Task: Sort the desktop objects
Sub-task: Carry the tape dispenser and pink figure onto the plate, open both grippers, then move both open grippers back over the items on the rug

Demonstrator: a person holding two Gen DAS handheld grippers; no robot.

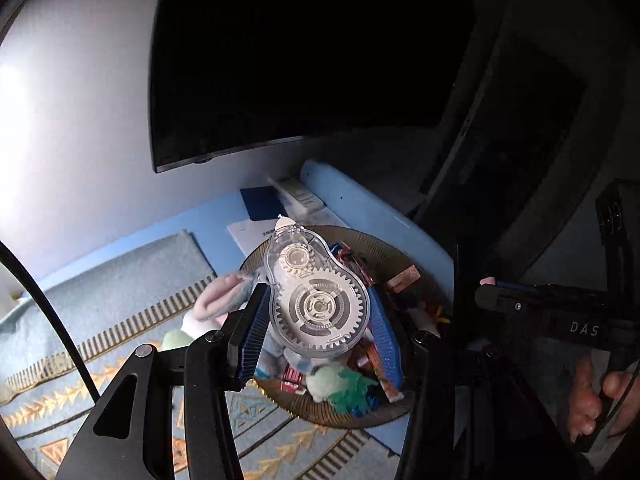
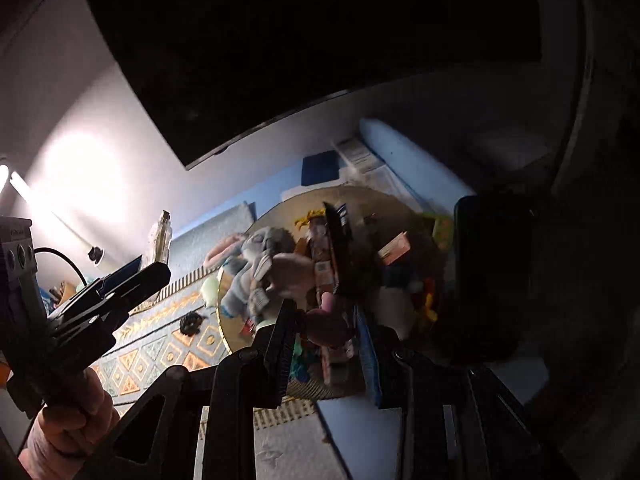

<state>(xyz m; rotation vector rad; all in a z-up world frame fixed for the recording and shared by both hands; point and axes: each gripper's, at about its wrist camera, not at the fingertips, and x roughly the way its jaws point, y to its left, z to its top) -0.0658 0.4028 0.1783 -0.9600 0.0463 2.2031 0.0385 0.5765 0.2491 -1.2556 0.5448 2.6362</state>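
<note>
Overhead, dark monitor (image 1: 304, 60), pale wall (image 1: 80, 120), blue desk (image 1: 360, 204), patterned mat (image 1: 132, 320)

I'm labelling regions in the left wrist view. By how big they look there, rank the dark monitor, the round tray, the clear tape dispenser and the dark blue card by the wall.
1. Dark monitor
2. Round tray
3. Clear tape dispenser, held in the left gripper, so nearness inflates it
4. Dark blue card

The right gripper (image 2: 324, 344) grips a small pinkish object (image 2: 326, 322), too blurred to identify, above a round tray (image 2: 240, 344) heaped with plush toys (image 2: 256, 268) and packets, as the left gripper (image 2: 150, 262) holds a clear correction-tape dispenser (image 2: 161, 240) nearby.
</note>
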